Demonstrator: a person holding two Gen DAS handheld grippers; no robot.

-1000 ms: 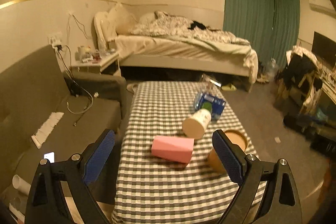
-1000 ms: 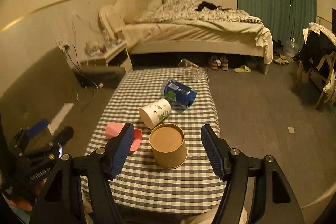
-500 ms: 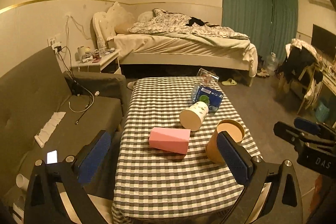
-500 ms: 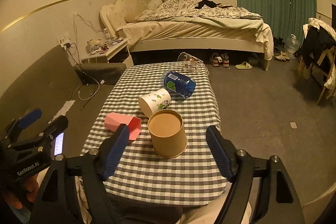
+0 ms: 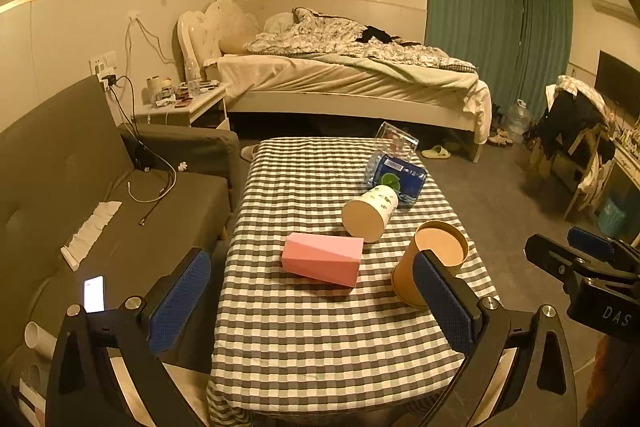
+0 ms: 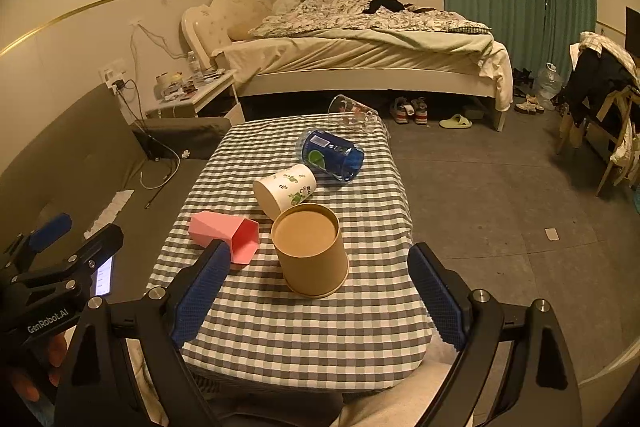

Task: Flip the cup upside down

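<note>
Unmade bed [image 5: 344,67] – green curtains [image 5: 496,23] behind, grey sofa [image 5: 80,187], cluttered nightstand [image 5: 180,103], checkered table [image 5: 312,327]

Left tool [image 5: 308,301] black frame, blue knurled pads [image 5: 178,301], silver screws — right tool [image 6: 320,301] alike, "GenRobot.AI" lettering

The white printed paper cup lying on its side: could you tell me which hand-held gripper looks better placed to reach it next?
Probably the right hand-held gripper: it is open and roughly lined up with the white printed paper cup, just past the brown paper cup. The left hand-held gripper sits farther left.
</note>
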